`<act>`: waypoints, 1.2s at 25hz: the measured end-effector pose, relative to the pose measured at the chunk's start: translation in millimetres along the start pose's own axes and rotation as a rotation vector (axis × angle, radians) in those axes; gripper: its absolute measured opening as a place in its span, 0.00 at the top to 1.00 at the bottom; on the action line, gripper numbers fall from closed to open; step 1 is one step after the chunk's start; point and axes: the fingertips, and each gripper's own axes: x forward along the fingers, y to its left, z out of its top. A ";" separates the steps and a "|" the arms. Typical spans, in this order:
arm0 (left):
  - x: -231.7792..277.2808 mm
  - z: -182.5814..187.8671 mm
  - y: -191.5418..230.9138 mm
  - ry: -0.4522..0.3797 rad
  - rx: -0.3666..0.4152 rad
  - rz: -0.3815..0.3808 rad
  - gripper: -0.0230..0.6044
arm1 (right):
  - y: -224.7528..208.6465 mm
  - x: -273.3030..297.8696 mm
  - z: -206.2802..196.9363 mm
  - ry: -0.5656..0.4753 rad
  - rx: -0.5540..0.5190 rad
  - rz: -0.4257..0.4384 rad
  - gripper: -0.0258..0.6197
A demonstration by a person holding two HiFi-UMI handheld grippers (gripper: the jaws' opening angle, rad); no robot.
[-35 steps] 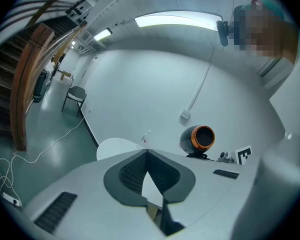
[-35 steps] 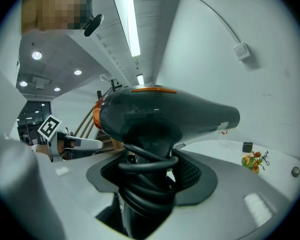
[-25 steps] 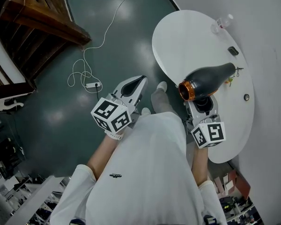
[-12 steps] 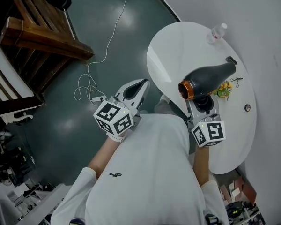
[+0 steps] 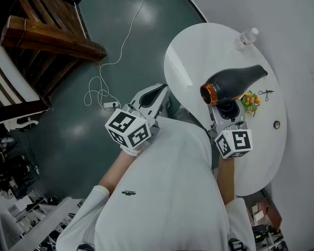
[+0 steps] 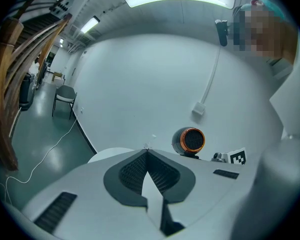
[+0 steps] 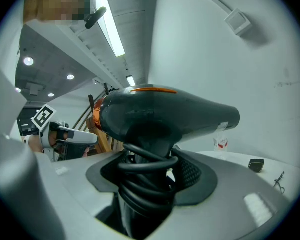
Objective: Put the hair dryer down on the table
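Note:
A black hair dryer (image 5: 233,85) with an orange ring at its back end hangs level above the round white table (image 5: 199,51), nozzle pointing right. My right gripper (image 5: 227,111) is shut on its handle, which has the black cord coiled round it. In the right gripper view the hair dryer (image 7: 165,116) fills the middle, the handle wedged between the jaws of my right gripper (image 7: 150,171). My left gripper (image 5: 159,93) hovers off the table's left edge, shut and empty. In the left gripper view the tips of my left gripper (image 6: 147,151) meet, with the hair dryer (image 6: 190,140) beyond.
On the table are a small clear bottle (image 5: 247,37) at the far edge, a yellow-green item (image 5: 249,101), small black scissors (image 5: 266,93) and a small round thing (image 5: 276,124). A white cable and power strip (image 5: 110,104) lie on the dark floor. Wooden stairs (image 5: 47,33) stand at the upper left.
The right gripper has carried the hair dryer a little farther over the table, and its nozzle now hides a small dark object. The left gripper has barely moved.

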 end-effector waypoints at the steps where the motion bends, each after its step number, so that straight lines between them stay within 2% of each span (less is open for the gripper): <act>1: 2.0 -1.2 -0.8 0.007 0.002 -0.006 0.96 | -0.5 0.5 -1.3 -0.001 0.002 -0.003 0.53; 10: 24.2 -2.0 -5.9 0.070 0.034 -0.054 0.96 | -17.4 -0.5 -2.4 -0.009 0.020 -0.059 0.53; 17: 30.5 -11.3 -3.2 0.097 0.010 -0.059 0.96 | -24.9 6.3 -7.4 0.020 0.020 -0.072 0.53; 30: 36.4 -27.2 26.7 0.133 -0.040 -0.038 0.96 | -37.5 43.3 -33.0 0.107 0.019 -0.081 0.53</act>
